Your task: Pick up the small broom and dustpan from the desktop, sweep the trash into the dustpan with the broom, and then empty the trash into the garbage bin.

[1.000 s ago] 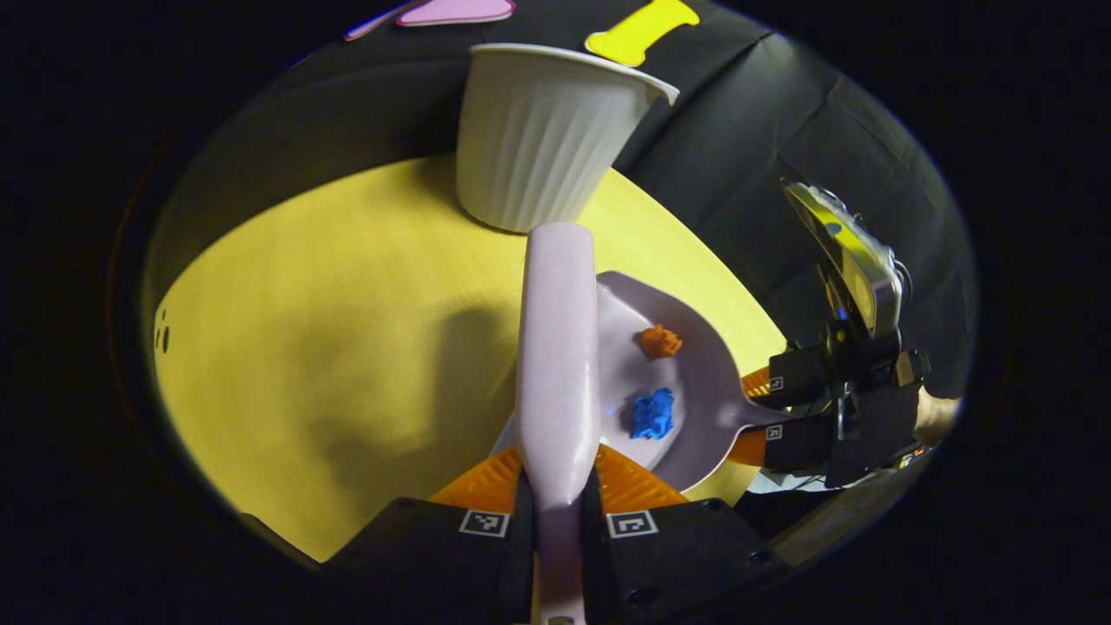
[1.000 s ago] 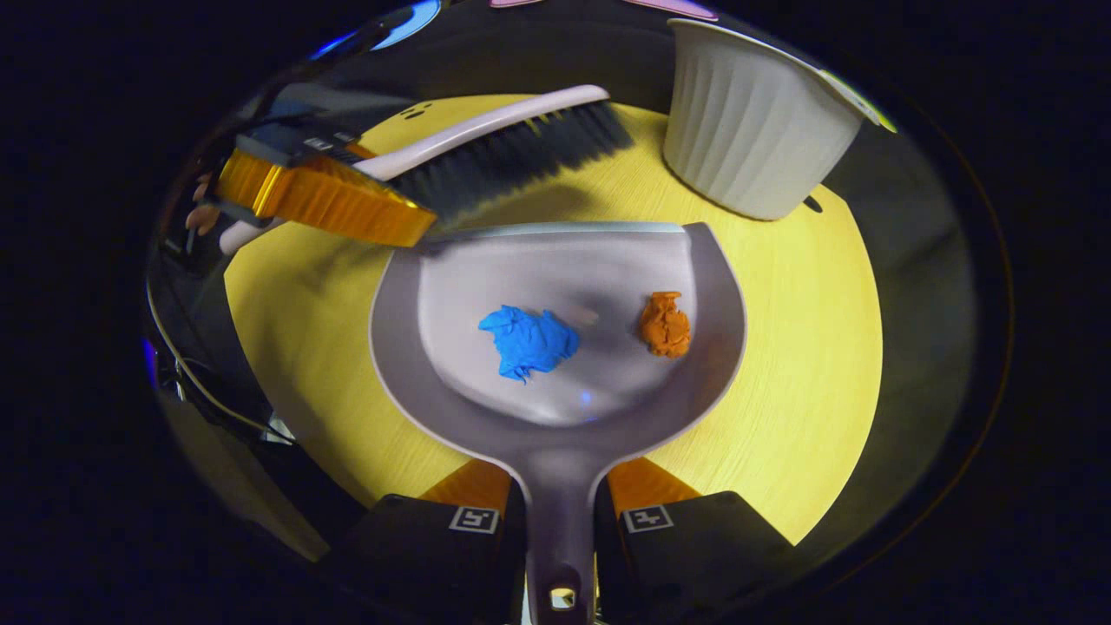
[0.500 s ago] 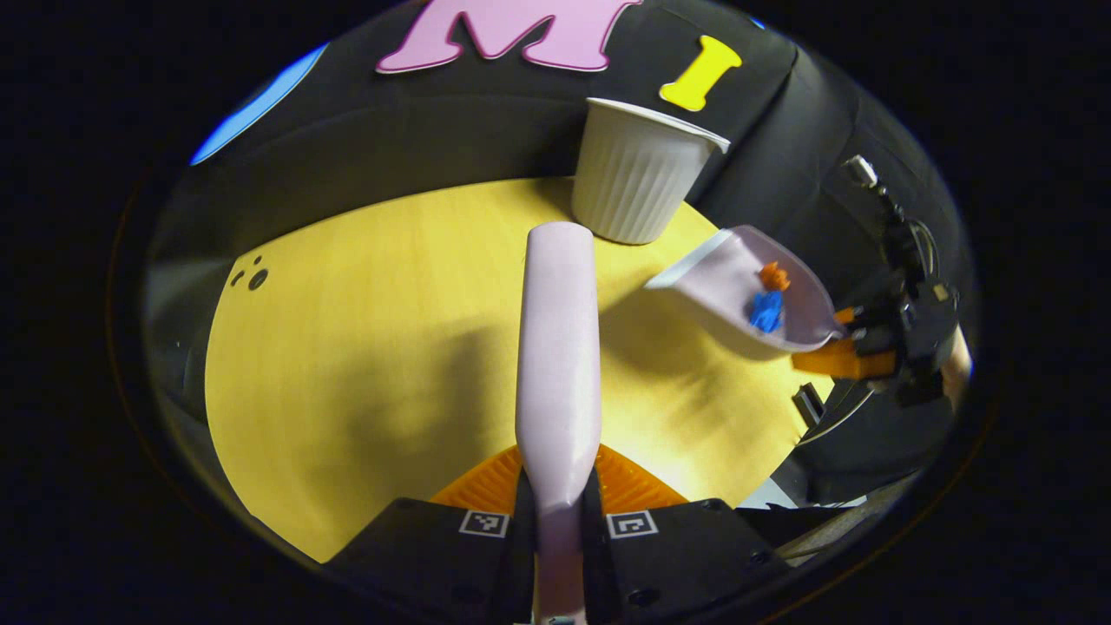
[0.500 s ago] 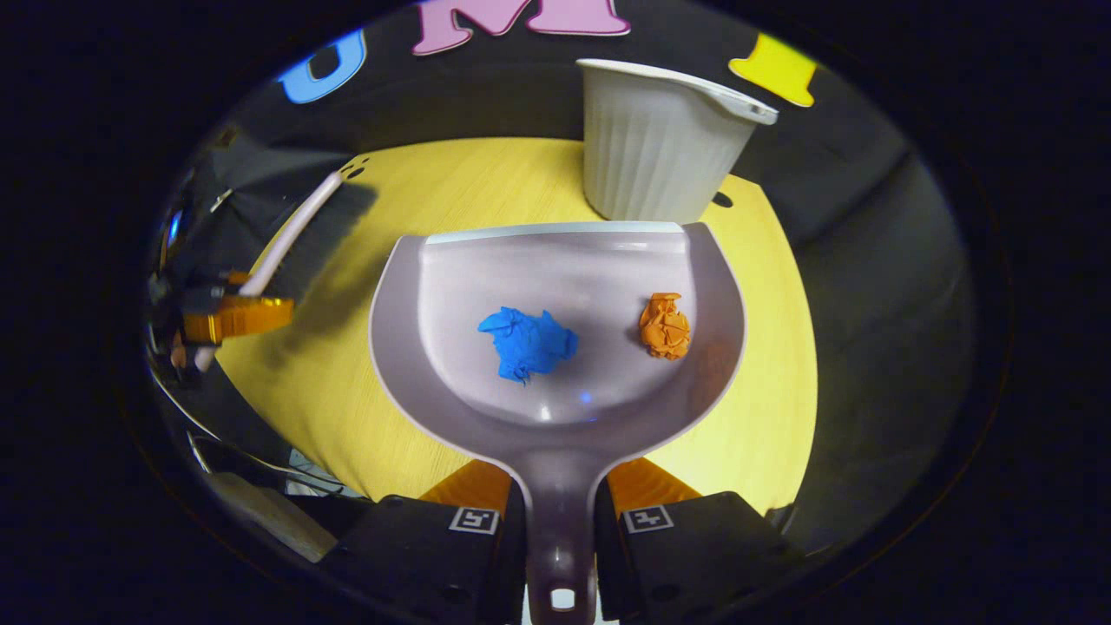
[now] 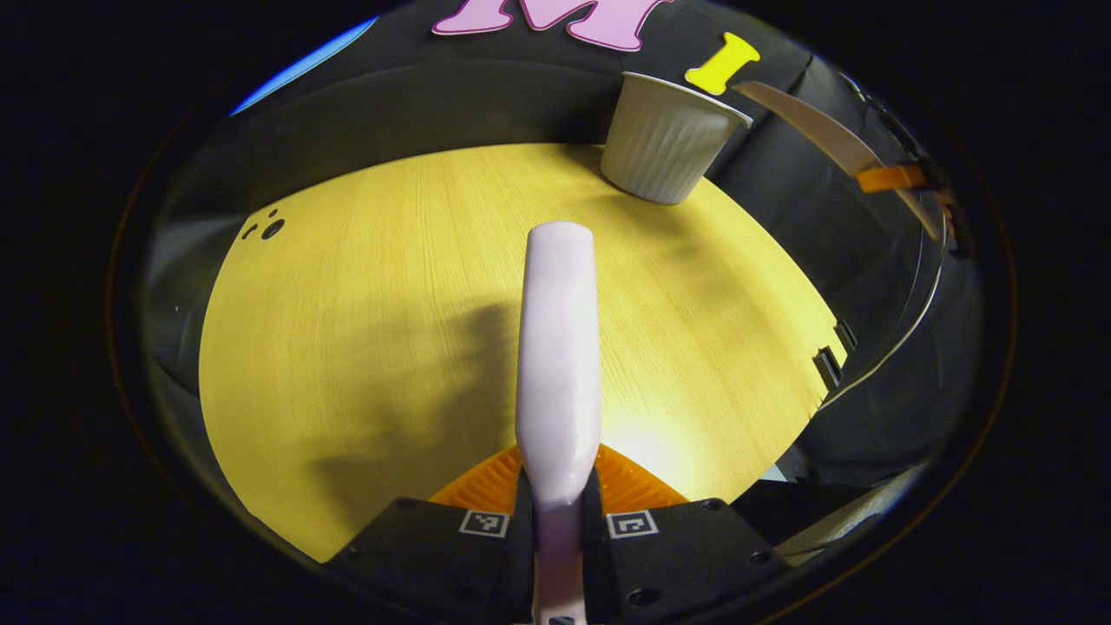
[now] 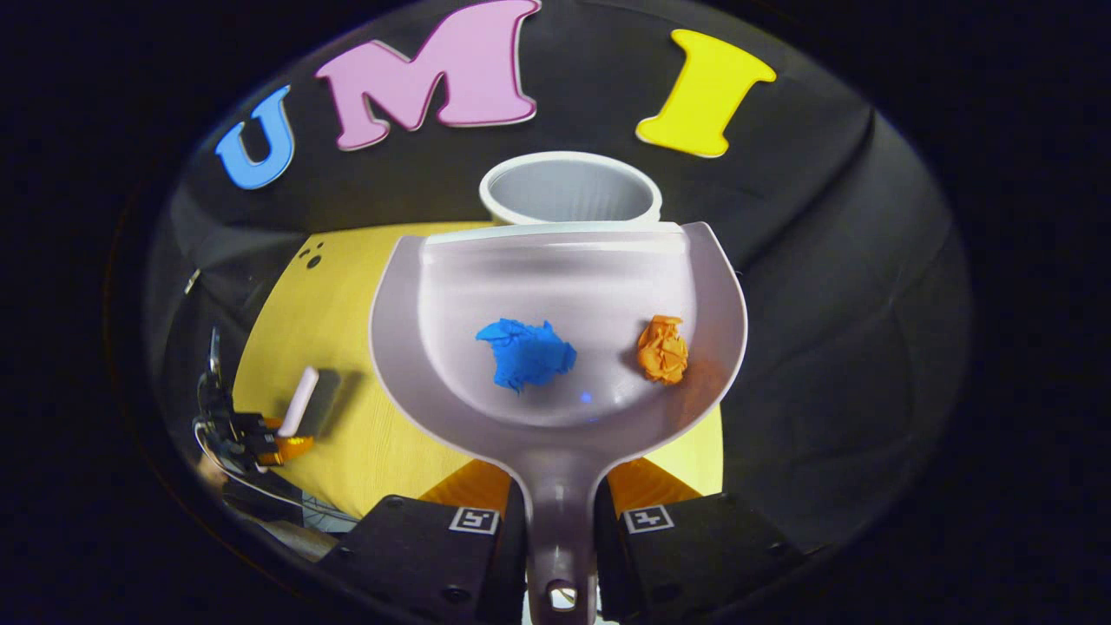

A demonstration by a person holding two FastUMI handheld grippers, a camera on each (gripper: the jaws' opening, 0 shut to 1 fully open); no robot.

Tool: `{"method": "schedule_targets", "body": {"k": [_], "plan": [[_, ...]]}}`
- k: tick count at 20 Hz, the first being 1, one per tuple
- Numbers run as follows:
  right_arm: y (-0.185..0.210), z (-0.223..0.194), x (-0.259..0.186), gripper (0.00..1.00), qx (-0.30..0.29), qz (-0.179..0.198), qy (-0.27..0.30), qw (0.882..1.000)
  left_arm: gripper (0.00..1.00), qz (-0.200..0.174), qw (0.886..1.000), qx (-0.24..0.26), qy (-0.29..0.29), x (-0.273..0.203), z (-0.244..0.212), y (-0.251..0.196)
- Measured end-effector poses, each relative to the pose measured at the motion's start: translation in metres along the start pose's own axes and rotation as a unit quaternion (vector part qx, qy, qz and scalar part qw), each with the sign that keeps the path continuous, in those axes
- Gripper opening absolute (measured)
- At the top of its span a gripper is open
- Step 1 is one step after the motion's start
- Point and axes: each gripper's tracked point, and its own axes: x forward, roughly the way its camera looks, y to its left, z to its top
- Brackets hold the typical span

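Dustpan [image 6: 555, 286] handle sits clamped between your right gripper [image 6: 560, 521] jaws, the pan raised level with the blue wad [image 6: 525, 354] and orange wad [image 6: 662, 349] lying in it and its front lip just at the garbage bin [image 6: 568, 187] rim. Your left gripper [image 5: 557, 521] is clamped on the broom [image 5: 557, 347], held above the desktop [image 5: 364, 304], well away. You're at the emptying step: next, ease forward over the opening and tip the lip down slowly so both wads slide in.

Pale dustpan [image 6: 555, 286] holding blue [image 6: 526, 353] and orange scraps [image 6: 662, 348] hangs above the open white bin [image 6: 568, 187], broom [image 5: 558, 347] well apart
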Motion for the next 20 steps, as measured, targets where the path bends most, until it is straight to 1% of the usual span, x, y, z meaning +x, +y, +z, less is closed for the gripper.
{"method": "schedule_targets", "body": {"k": [2,5,7,8,9,11,12,13,16,17,18,19,20], "plan": [[-0.022,0.028,0.003,0.37,-0.007,-0.024,-0.001,1.000,0.27,-0.002,1.000,0.001,-0.001,0.004,0.000,0.001],[-0.058,0.064,0.017,0.37,-0.041,-0.073,0.006,0.996,0.27,-0.003,1.000,0.001,-0.004,0.004,0.002,0.002],[-0.074,0.089,0.027,0.36,-0.068,-0.107,0.002,0.992,0.27,-0.003,1.000,0.002,-0.002,0.006,0.003,0.001],[-0.081,0.098,0.032,0.36,-0.085,-0.120,0.008,0.989,0.25,-0.003,1.000,0.002,-0.001,0.007,0.002,0.001],[-0.085,0.106,0.036,0.36,-0.101,-0.130,0.013,0.986,0.27,-0.002,1.000,0.002,-0.001,0.008,0.003,0.002],[-0.095,0.119,0.044,0.36,-0.136,-0.152,0.025,0.979,0.25,0.000,1.000,-0.003,0.000,0.010,0.002,0.002],[-0.097,0.128,0.048,0.36,-0.154,-0.161,0.033,0.974,0.27,0.002,1.000,-0.005,0.001,0.011,0.002,0.002],[-0.101,0.134,0.055,0.36,-0.174,-0.170,0.040,0.969,0.25,0.003,1.000,-0.008,0.002,0.012,0.002,0.003],[-0.109,0.151,0.059,0.37,-0.253,-0.195,0.070,0.945,0.27,0.010,1.000,-0.017,0.004,0.015,0.000,0.008],[-0.110,0.155,0.063,0.36,-0.277,-0.198,0.081,0.937,0.27,0.012,1.000,-0.021,0.004,0.014,0.000,0.011],[-0.111,0.159,0.067,0.32,-0.297,-0.199,0.090,0.930,0.27,0.013,1.000,-0.025,0.004,0.014,0.000,0.014],[-0.109,0.163,0.063,0.36,-0.310,-0.199,0.097,0.924,0.27,0.014,0.999,-0.028,0.005,0.014,-0.001,0.016],[-0.108,0.166,0.061,0.36,-0.327,-0.202,0.106,0.917,0.27,0.015,0.999,-0.031,0.005,0.015,-0.002,0.016]]}}
